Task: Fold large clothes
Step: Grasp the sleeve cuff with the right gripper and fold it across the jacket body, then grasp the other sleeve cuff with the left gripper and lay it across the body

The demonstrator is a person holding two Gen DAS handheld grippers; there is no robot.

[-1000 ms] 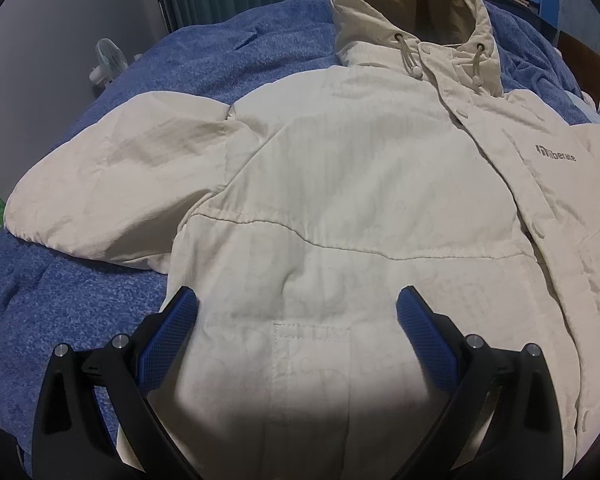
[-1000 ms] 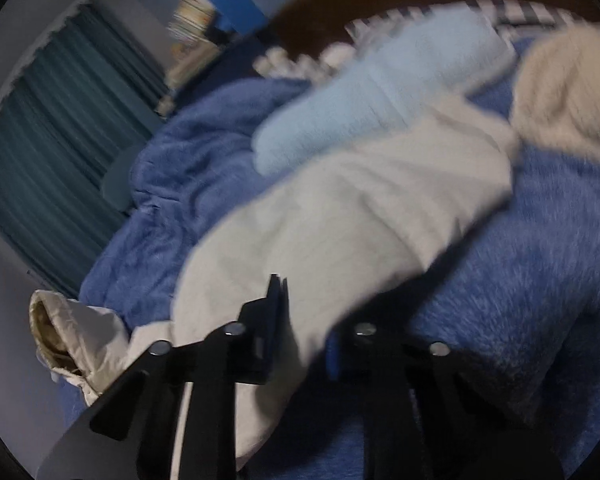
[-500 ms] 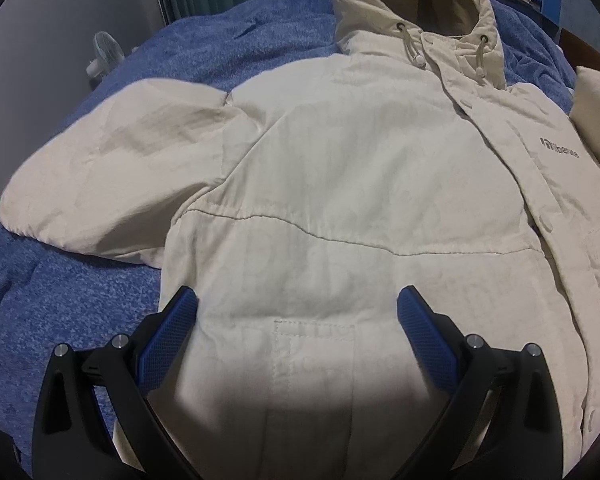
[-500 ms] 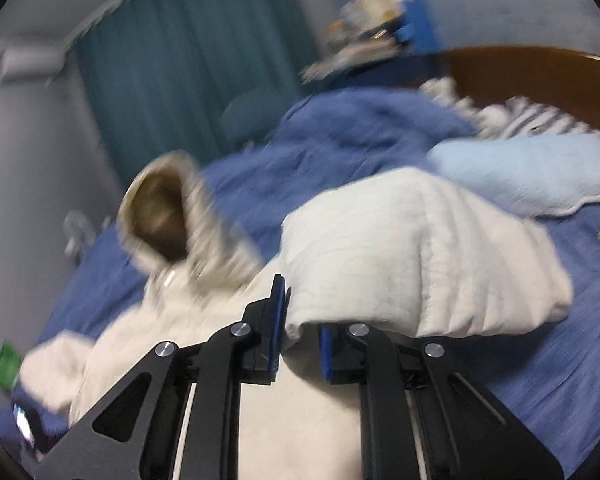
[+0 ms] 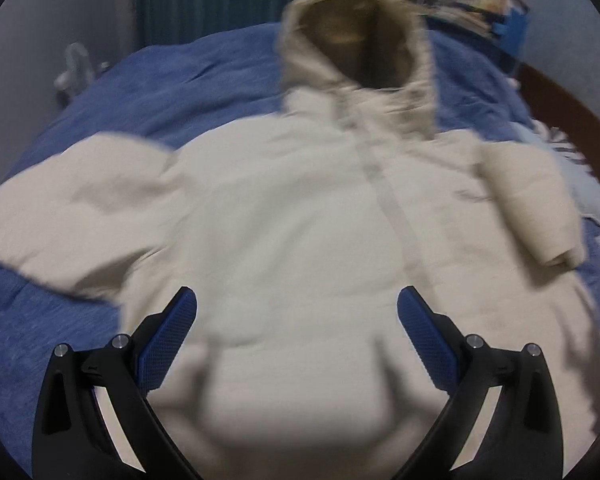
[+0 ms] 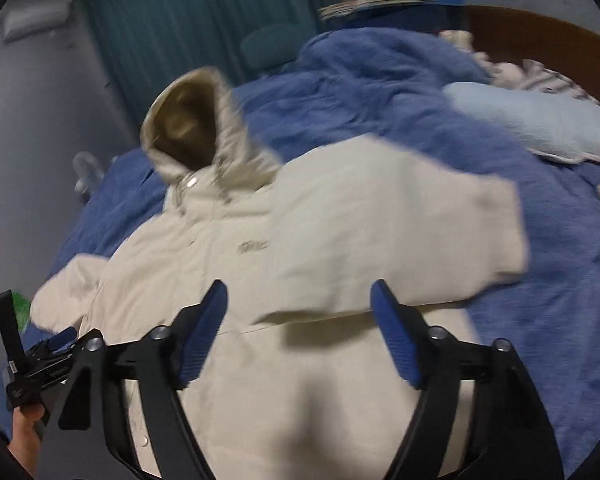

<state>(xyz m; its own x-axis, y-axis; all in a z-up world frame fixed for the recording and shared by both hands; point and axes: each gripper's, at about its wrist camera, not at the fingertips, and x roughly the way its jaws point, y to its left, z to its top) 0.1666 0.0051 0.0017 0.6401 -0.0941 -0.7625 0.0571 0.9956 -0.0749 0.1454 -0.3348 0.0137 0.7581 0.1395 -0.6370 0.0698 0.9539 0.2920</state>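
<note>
Cream hooded jacket (image 5: 284, 216) spread front-up on the blue bedspread (image 5: 172, 76), hood (image 6: 192, 124) toward 11 o'clock in the right wrist view. The right gripper (image 6: 300, 328), tilted downward above the hem, has just been opening; its jaws stand wide with nothing between them, one sleeve (image 6: 399, 232) lying across the chest at 12 o'clock. The left gripper (image 5: 296, 340) likewise hangs spread and empty over the lower front.

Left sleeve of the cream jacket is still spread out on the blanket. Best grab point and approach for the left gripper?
Take the left sleeve at its cuff end, coming in from the outer side over the blue blanket. The sleeve lies flat and angled away from the jacket body, so its free edge is exposed there. The left gripper is open over the hem and holds nothing.
</note>
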